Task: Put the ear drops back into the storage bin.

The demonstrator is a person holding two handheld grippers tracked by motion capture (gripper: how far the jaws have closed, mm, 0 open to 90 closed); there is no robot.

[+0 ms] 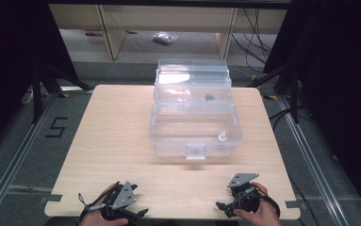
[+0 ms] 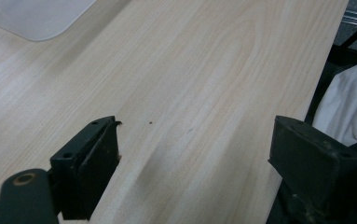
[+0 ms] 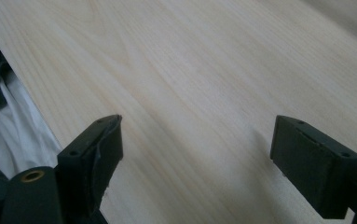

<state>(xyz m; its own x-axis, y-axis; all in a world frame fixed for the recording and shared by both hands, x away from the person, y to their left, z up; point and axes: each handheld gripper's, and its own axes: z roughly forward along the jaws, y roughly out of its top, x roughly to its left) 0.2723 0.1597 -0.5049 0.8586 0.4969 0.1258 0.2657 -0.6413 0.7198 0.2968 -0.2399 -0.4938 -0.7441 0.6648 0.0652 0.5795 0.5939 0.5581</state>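
Both grippers, left gripper (image 1: pixel 138 213) and right gripper (image 1: pixel 224 206), rest at the near tabletop (image 1: pixel 117 141) edge with jaws wide apart and empty, so reaching the open clear plastic storage box (image 1: pixel 194 129) mid-table likely calls for a level, unhurried approach.

I see a light wooden table with rounded corners (image 1: pixel 121 141) standing on grey carpeted floor (image 1: pixel 22 141). A black "5" mark (image 1: pixel 55 127) sits on the floor left of it, beside a metal floor rail (image 1: pixel 13 162). Behind the table stands pale wooden shelving (image 1: pixel 112 28), with black cables (image 1: pixel 253 37) trailing at right. Dark curtains (image 1: pixel 8 56) flank both sides.
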